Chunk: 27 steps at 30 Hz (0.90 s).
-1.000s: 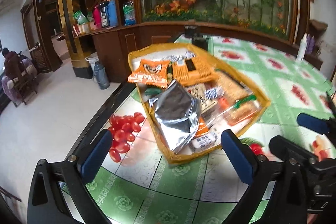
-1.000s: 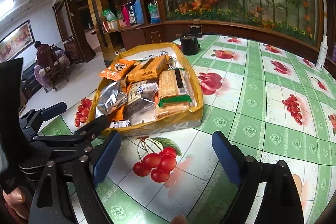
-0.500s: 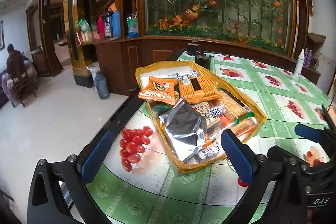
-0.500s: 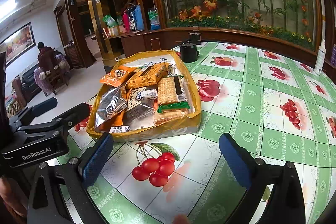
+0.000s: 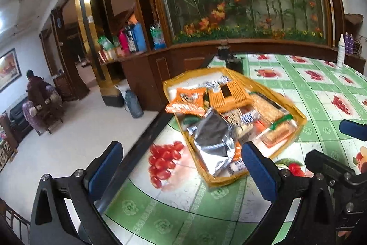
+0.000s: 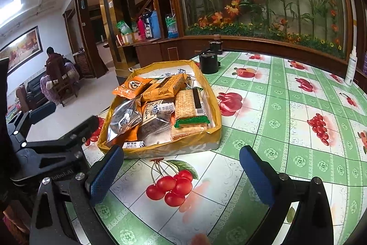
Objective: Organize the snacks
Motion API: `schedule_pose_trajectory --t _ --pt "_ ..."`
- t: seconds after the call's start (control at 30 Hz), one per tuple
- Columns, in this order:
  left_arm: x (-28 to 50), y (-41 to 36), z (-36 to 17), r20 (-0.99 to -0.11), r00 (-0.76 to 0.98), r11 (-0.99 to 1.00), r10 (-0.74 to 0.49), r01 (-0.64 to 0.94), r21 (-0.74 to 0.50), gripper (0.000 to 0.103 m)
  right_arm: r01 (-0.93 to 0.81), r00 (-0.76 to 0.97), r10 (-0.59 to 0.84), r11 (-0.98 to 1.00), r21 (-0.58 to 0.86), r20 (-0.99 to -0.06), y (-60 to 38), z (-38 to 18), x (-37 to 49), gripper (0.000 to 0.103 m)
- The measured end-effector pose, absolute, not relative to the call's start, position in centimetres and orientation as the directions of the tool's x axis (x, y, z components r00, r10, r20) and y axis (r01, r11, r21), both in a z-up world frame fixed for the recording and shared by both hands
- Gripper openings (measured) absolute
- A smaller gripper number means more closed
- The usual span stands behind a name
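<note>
A yellow box (image 6: pixel 213 107) full of snack packs sits near the table's left edge; it also shows in the left wrist view (image 5: pixel 300 117). Inside lie a silver foil bag (image 6: pixel 125 118), orange packs (image 6: pixel 132 88) and a cracker pack with a green end (image 6: pixel 190 105). My left gripper (image 5: pixel 181 167) is open and empty, held short of the box's near left corner. My right gripper (image 6: pixel 181 172) is open and empty, held in front of the box over a cherry print. The silver bag (image 5: pixel 213 141) lies nearest the left gripper.
The table has a green and white fruit-print cloth (image 6: pixel 286 130). A black pot (image 6: pixel 208 62) stands behind the box. A white spray bottle (image 6: pixel 352 68) stands at the far right. The table's left edge (image 5: pixel 142 148) drops to the floor. A person sits far left (image 6: pixel 56 75).
Both grippers have pulled back and tilted up from the box, staying open. The box looks smaller and farther in both views. Nothing was picked up.
</note>
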State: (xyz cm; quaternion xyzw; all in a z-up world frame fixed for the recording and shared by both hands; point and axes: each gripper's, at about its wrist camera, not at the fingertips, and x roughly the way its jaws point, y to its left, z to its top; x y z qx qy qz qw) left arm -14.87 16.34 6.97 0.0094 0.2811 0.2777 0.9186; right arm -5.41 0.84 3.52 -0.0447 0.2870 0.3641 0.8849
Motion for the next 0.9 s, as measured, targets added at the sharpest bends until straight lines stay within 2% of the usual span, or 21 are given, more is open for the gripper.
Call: schedule_pose_trajectory --t 0.33,0.9 --pt "-14.7 17.4 6.5 -0.565 0.674 0.857 0.476 -0.499 0.127 0.103 -0.673 0.565 0.624 0.727 0.136 -0.54 0.8 3.3 -5.2 0.102" --pt "-14.6 17.7 6.3 -0.578 0.671 0.86 0.464 -0.496 0.115 0.103 -0.681 0.558 0.625 0.721 0.129 -0.547 1.1 3.0 -5.2 0.102"
